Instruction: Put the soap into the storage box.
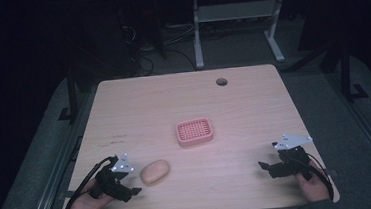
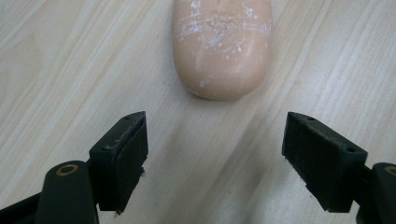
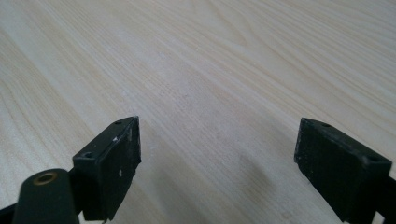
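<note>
You held the left gripper [image 1: 130, 188] low at about seven o'clock on the wooden table [image 1: 138, 103], its jaws spread wide with nothing between them. The bar of soap [image 1: 155, 171] lay flat on the bare wood just beyond the jaw tips, toward the gripper's one o'clock in the high view. In the left gripper view the soap [image 2: 221, 49] sat at twelve o'clock, ahead of the open jaws and apart from them, its rounded near end facing you and white scuffs streaking its peach top.

Your right gripper [image 1: 269, 168] rested at about four o'clock on the table, well apart from the soap, and its jaws also stood wide apart and held nothing. In the right gripper view [image 3: 217, 163] bare wood grain ran between and beyond the two black jaws.

The pink soap dish [image 1: 194, 132], a shallow rectangular tray with a perforated floor, sat near the table's middle, at about one o'clock from the soap and clear of both grippers. It was empty. A round cable hole [image 1: 221, 81] lay near the far edge at twelve o'clock.
</note>
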Tool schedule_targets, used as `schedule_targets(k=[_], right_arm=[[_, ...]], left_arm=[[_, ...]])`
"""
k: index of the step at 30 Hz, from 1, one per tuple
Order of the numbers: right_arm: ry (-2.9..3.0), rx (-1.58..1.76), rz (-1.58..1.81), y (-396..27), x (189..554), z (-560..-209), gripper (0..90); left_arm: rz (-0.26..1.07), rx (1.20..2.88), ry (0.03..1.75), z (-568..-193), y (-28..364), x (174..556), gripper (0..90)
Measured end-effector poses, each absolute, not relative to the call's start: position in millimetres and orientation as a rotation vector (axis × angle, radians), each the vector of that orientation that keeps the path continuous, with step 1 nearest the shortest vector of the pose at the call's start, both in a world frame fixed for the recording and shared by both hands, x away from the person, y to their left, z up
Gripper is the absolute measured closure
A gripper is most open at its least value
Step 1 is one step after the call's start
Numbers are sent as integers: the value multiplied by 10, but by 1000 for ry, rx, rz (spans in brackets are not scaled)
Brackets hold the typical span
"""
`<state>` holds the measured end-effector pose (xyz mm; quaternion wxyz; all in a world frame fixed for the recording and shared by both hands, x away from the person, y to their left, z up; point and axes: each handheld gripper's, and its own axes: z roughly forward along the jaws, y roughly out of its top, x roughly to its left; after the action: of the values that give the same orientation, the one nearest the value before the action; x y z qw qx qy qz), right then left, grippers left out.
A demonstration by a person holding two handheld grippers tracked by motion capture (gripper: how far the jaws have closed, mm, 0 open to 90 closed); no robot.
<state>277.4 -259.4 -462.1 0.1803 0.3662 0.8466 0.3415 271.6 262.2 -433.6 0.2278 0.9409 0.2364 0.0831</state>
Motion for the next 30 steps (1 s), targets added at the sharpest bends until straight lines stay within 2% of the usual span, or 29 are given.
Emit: schedule_targets(k=[30], right_arm=[[2387,1032,972,-2588,2785,-4615,142]], left_arm=[[223,2589,609,-4315,2483,2796,219]])
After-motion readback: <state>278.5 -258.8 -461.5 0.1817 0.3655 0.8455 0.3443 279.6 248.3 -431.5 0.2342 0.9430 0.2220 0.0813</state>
